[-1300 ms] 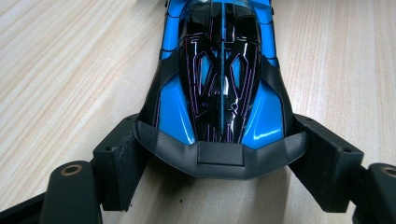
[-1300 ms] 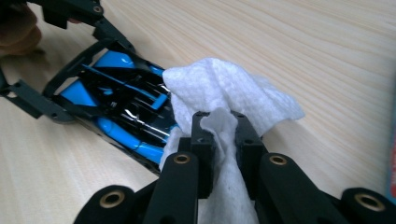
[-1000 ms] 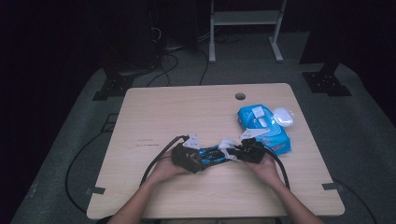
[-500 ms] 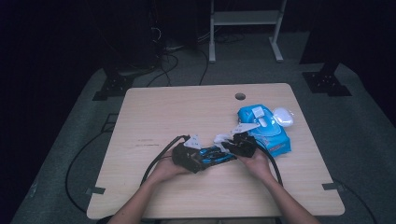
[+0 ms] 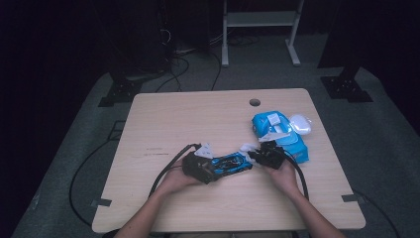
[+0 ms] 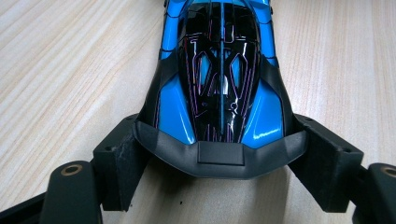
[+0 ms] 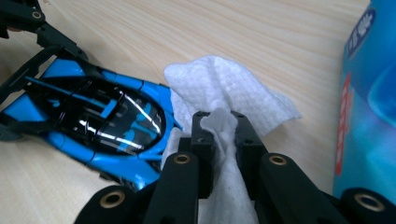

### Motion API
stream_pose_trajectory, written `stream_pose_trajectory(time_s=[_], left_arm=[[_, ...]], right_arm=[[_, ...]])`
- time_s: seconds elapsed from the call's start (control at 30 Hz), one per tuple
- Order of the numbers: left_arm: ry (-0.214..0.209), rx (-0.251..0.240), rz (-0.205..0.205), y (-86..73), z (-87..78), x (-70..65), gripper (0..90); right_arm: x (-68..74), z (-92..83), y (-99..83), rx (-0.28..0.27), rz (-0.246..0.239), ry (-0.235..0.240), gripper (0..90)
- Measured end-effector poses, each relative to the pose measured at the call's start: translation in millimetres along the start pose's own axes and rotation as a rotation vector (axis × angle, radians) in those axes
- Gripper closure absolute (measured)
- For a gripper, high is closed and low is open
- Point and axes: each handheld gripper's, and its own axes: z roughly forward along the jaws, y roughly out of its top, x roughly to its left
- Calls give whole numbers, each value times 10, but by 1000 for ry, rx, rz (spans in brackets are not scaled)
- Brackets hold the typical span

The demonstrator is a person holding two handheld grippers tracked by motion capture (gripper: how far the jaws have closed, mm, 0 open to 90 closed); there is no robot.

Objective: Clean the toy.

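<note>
Between the jaws of our left gripper (image 5: 210, 166) sits the blue and black toy car (image 5: 232, 163), clamped at one end: in the left gripper view the two black pads press against the sides of its dark bumper, and the car (image 6: 219, 88) stretches away from us, flat on the wooden table (image 5: 198, 119). Just beyond the car's far end we hold our right gripper (image 5: 261, 154), its jaws pinched together on a white wipe (image 7: 224, 93) that fans out ahead of the tips, touching the car's edge. Right of that gripper lies the blue wipes pack (image 5: 282, 131).
</note>
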Motion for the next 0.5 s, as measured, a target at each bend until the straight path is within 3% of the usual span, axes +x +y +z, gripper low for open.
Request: stream_pose_trajectory(time_s=[0.23,0.4,0.5], left_arm=[[-1,-4,4,-2,1,1,243],[-2,-4,6,2,5,0,243],[-3,-7,5,0,6,1,242]], right_arm=[[45,-119,-97,27,-10,29,812],[86,-85,-45,16,-3,55,812],[151,-7,28,4,-25,86,811]])
